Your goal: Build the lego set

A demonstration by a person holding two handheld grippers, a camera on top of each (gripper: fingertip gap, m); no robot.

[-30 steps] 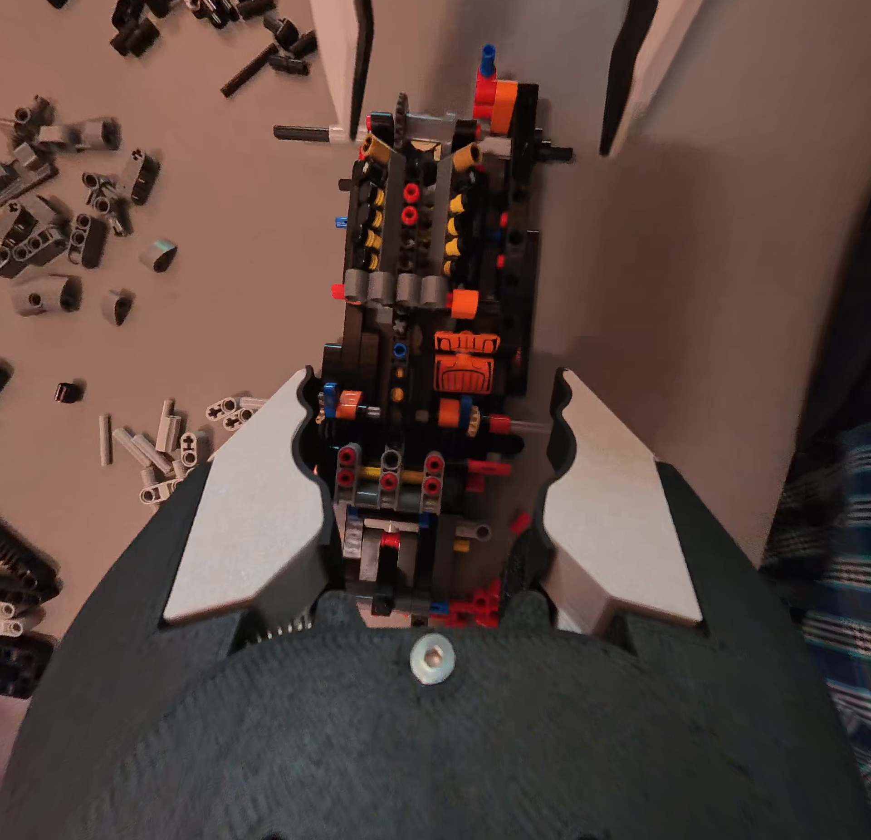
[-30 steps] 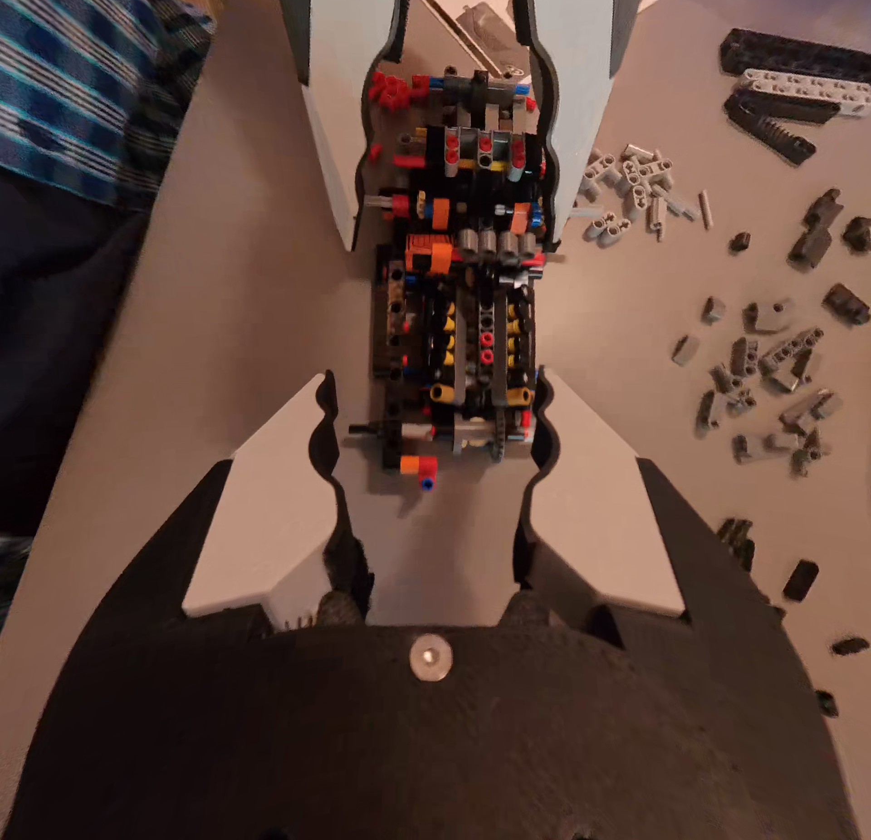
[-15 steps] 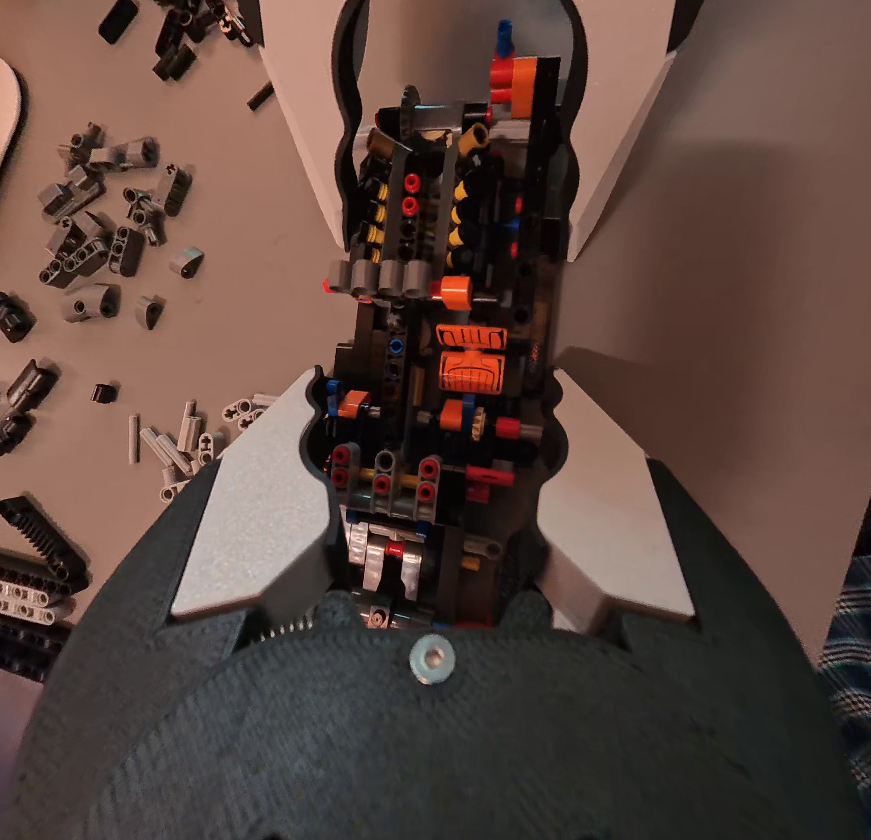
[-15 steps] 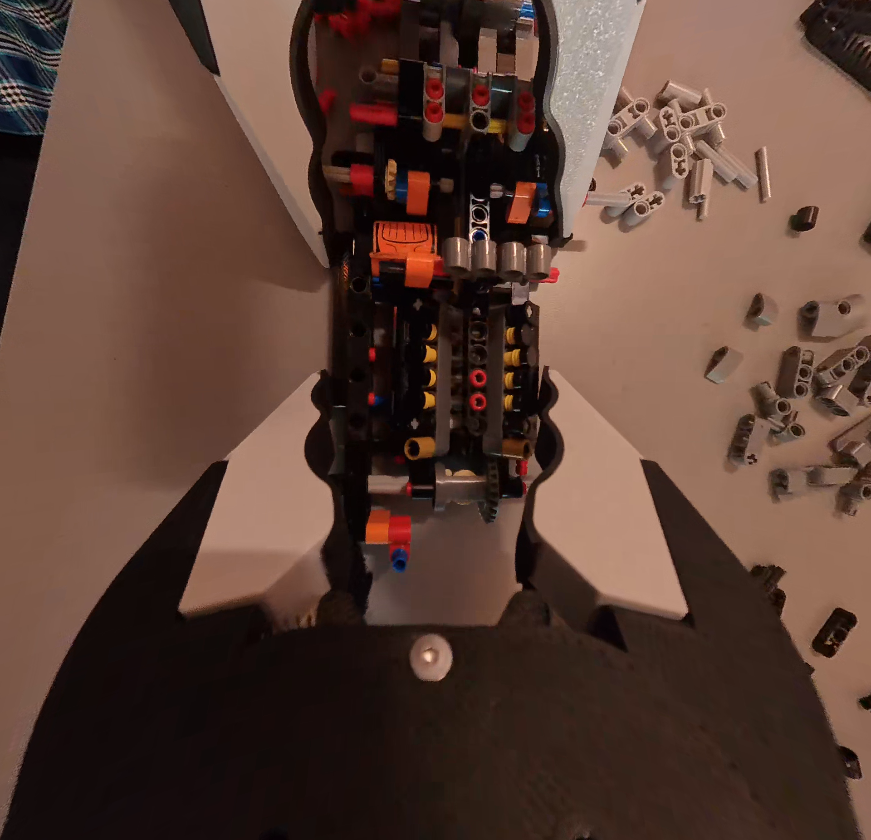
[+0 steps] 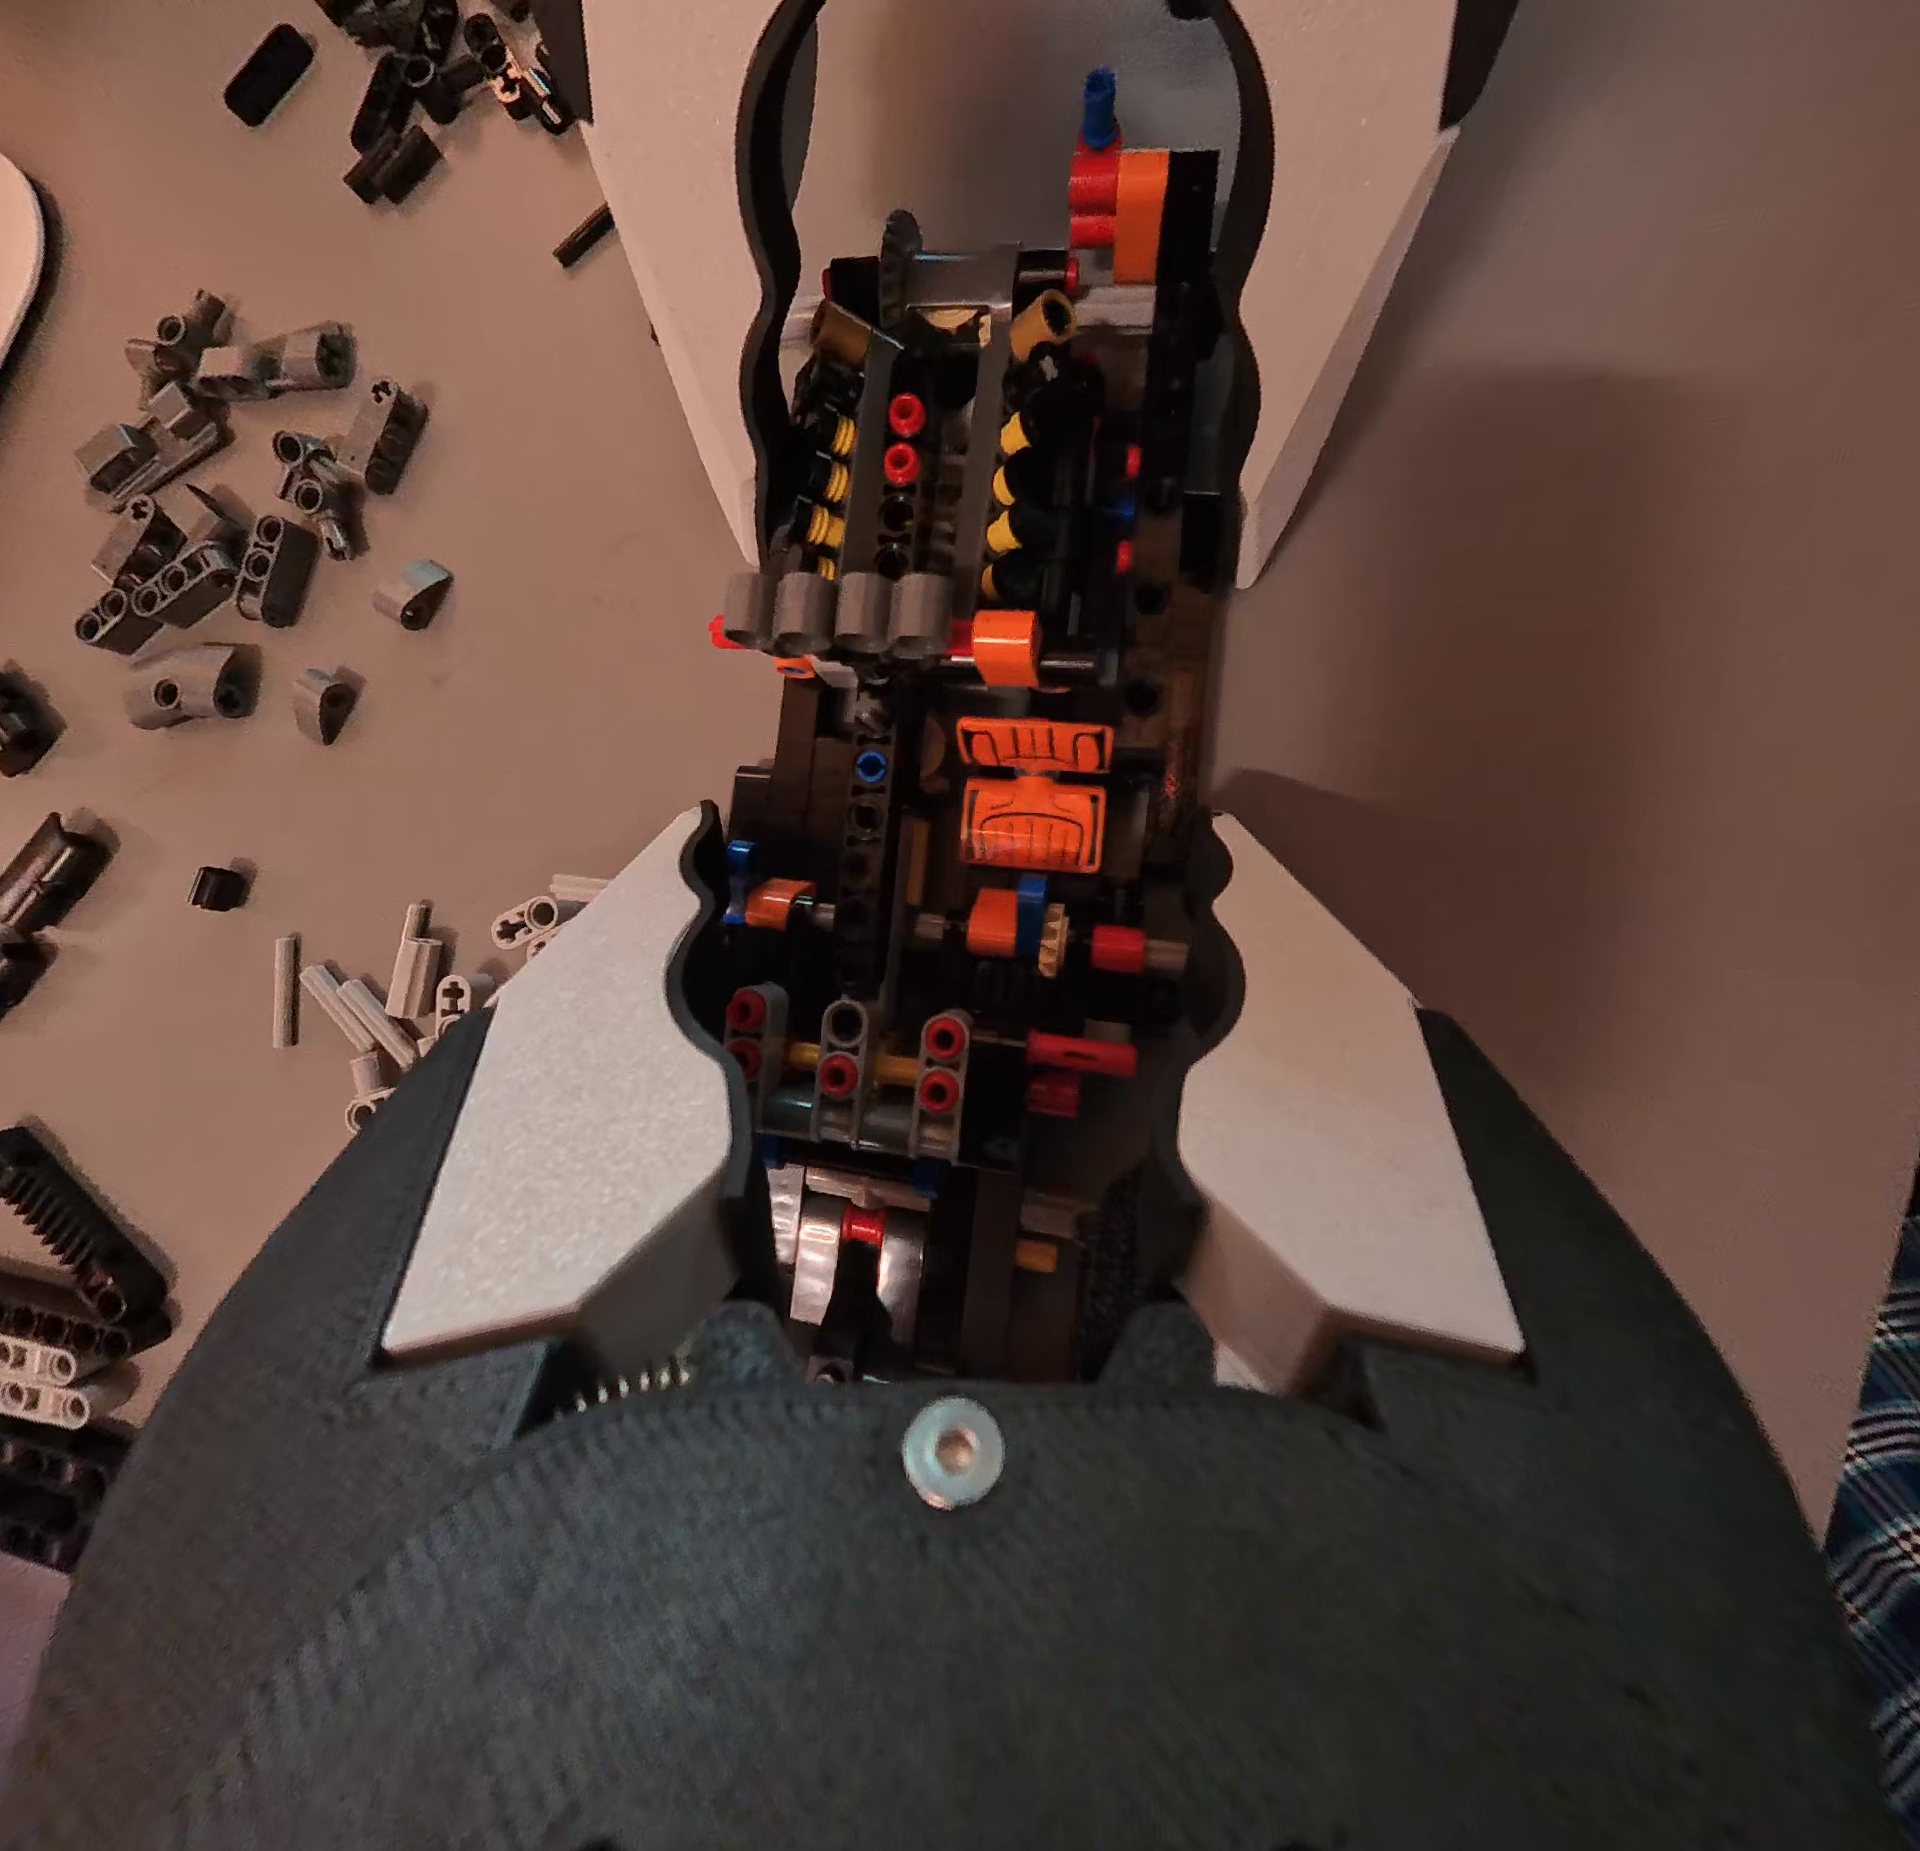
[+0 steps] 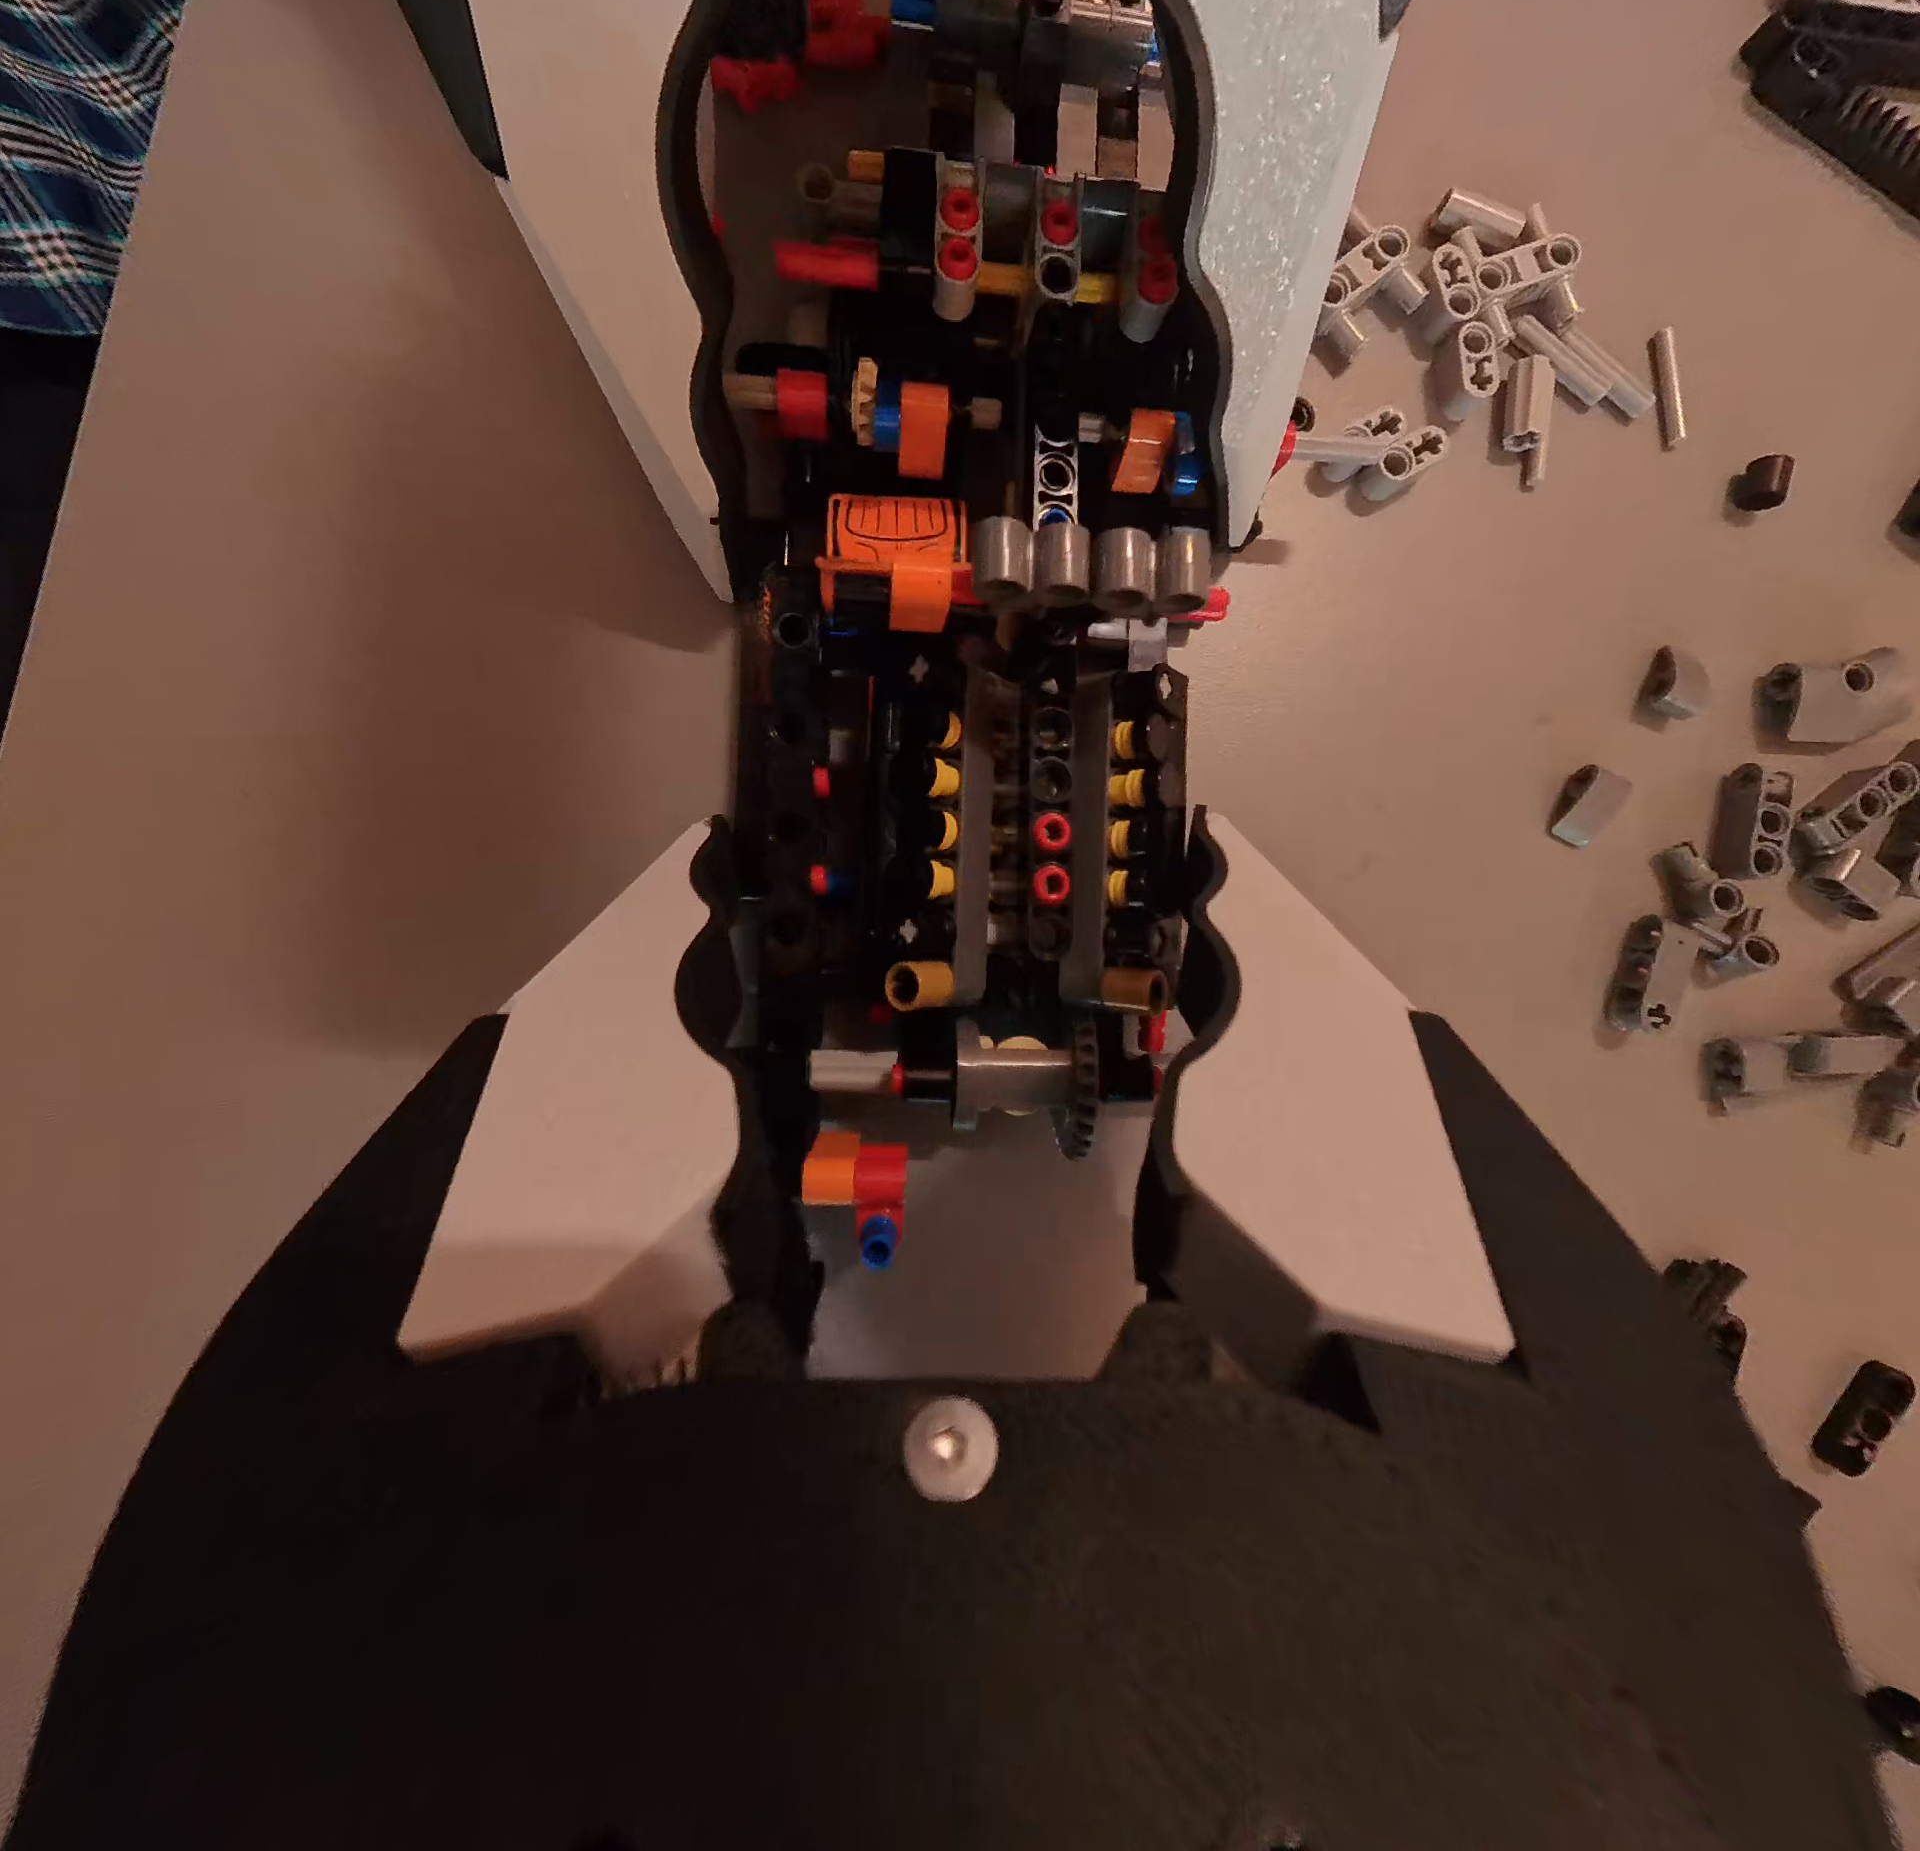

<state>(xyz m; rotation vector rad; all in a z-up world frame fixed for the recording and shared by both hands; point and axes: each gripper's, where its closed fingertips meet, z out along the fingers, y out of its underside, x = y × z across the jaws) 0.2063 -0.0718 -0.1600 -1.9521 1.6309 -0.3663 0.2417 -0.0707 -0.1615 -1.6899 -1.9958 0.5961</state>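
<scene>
A long black Lego chassis (image 5: 977,762) with orange, red, yellow and grey parts lies lengthwise between my two grippers on the beige table (image 5: 1558,658). My left gripper (image 5: 966,970) is shut on the end with the red-pinned grey connectors, its pads against both sides. My right gripper (image 6: 956,928) is shut on the other end, around the yellow-and-black engine block and the dark gear. Each gripper also shows at the top of the other's view: the right gripper (image 5: 1008,367), the left gripper (image 6: 945,243). I cannot tell whether the chassis touches the table.
Loose grey connectors (image 5: 208,554), black pieces (image 5: 416,66), light grey pins (image 5: 395,991) and long black beams (image 5: 62,1282) lie left of the chassis. They show on the right in the right wrist view (image 6: 1766,866). Plaid fabric (image 6: 73,87) is at the table's edge. Spacing between my two grippers at the tips: around 5 cm.
Both grippers slid toward each other along the chassis. My right gripper went from just short of the engine end to clamping it. My left gripper closed slightly on its end.
</scene>
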